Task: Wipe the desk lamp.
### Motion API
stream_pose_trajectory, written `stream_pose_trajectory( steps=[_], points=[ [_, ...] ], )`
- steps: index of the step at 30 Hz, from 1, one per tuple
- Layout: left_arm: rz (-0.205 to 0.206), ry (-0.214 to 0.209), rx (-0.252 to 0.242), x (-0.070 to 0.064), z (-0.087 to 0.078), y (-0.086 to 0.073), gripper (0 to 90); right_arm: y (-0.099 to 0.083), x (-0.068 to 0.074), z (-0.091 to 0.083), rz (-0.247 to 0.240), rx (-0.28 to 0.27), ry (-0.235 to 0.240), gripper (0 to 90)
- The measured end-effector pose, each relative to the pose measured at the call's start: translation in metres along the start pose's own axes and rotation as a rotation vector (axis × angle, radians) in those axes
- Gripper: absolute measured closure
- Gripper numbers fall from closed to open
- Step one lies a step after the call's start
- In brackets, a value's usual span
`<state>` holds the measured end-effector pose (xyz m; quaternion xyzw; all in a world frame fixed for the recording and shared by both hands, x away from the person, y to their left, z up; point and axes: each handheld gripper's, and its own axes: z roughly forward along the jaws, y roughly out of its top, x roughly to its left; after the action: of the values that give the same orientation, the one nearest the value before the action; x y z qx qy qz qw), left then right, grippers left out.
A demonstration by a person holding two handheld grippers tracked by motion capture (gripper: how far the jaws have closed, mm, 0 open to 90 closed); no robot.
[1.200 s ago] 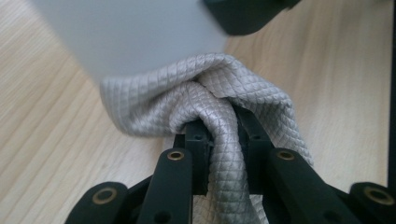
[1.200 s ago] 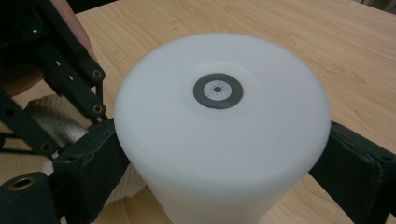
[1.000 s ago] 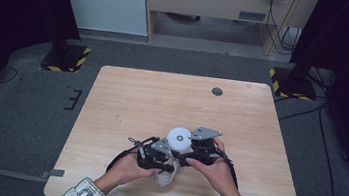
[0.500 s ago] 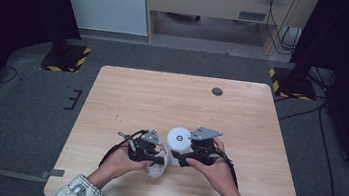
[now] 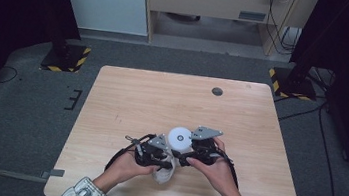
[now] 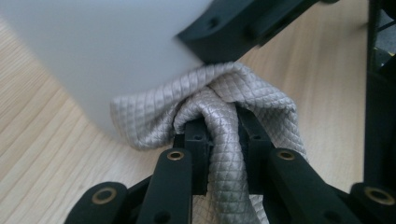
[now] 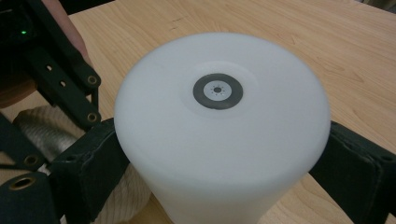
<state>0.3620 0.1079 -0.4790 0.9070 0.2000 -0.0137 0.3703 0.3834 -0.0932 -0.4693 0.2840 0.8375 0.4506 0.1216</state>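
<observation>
A white cylinder (image 5: pixel 179 138) with a grey ring mark on its upper face (image 7: pixel 218 90) stands tilted near the table's front edge. My right gripper (image 7: pixel 222 163) is shut on it, one padded jaw on each side of its wall. My left gripper (image 6: pixel 219 135) is shut on a bunched grey quilted cloth (image 6: pixel 219 93), which presses against the lower side of the cylinder (image 6: pixel 107 56). In the high view the left gripper (image 5: pixel 160 161) sits just left of and below the cylinder, with the cloth (image 5: pixel 163 174) hanging under it. The right gripper view shows the cloth (image 7: pixel 46 130) at lower left.
A small dark round disc (image 5: pixel 217 91) is set into the wooden table (image 5: pixel 131 103) at the far right. Black-and-yellow striped stand bases (image 5: pixel 66 58) (image 5: pixel 290 82) sit on the floor beyond the table's far corners. Both hands are close to the front edge.
The left gripper with the cloth drew a little to the left, away from the cylinder, then came back against its side. The right gripper and the cylinder have barely moved.
</observation>
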Motion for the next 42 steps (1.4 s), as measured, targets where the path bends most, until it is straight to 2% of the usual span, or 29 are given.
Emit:
stream_pose_trajectory(
  steps=[3, 10, 15, 16, 18, 21, 28, 31, 34, 35, 38, 42],
  points=[
    [0.012, 0.001, 0.010, -0.004, 0.003, 0.001, 76.7, 0.000, 0.001, 0.000, -0.002, -0.002, 0.000, 9.1],
    [0.007, -0.006, 0.005, -0.001, -0.001, -0.001, 76.7, 0.001, 0.001, -0.007, 0.008, -0.018, 0.013, 7.4],
    [0.012, -0.023, 0.000, -0.002, 0.000, 0.000, 76.7, 0.013, -0.001, -0.022, 0.031, -0.087, 0.042, 9.4],
    [0.012, -0.031, -0.003, -0.003, 0.001, 0.000, 76.7, 0.016, -0.002, -0.022, 0.030, -0.093, 0.041, 10.7],
    [0.013, 0.009, 0.010, -0.002, -0.001, 0.000, 76.7, 0.020, -0.004, -0.020, 0.041, -0.109, 0.037, 14.7],
    [0.015, -0.001, -0.001, -0.004, 0.000, 0.001, 76.7, 0.022, -0.008, -0.013, 0.058, -0.101, 0.029, 20.8],
    [0.027, 0.000, -0.016, -0.011, 0.007, 0.007, 76.7, 0.022, -0.013, -0.007, 0.105, -0.116, 0.041, 24.7],
    [0.055, 0.019, -0.019, -0.018, 0.013, 0.012, 76.7, 0.020, -0.014, -0.007, 0.116, -0.127, 0.044, 26.6],
    [0.053, 0.025, -0.043, -0.019, 0.009, 0.014, 76.7, 0.020, -0.015, -0.008, 0.124, -0.130, 0.045, 28.6],
    [0.044, 0.031, -0.086, -0.018, 0.000, 0.015, 76.7, 0.020, -0.016, -0.009, 0.128, -0.128, 0.046, 30.4],
    [0.040, 0.033, -0.154, -0.020, -0.010, 0.018, 76.7, 0.020, -0.017, -0.008, 0.133, -0.130, 0.046, 31.1],
    [0.039, 0.043, -0.169, -0.021, -0.011, 0.020, 76.7, 0.020, -0.017, -0.009, 0.136, -0.131, 0.046, 31.5]
  ],
)
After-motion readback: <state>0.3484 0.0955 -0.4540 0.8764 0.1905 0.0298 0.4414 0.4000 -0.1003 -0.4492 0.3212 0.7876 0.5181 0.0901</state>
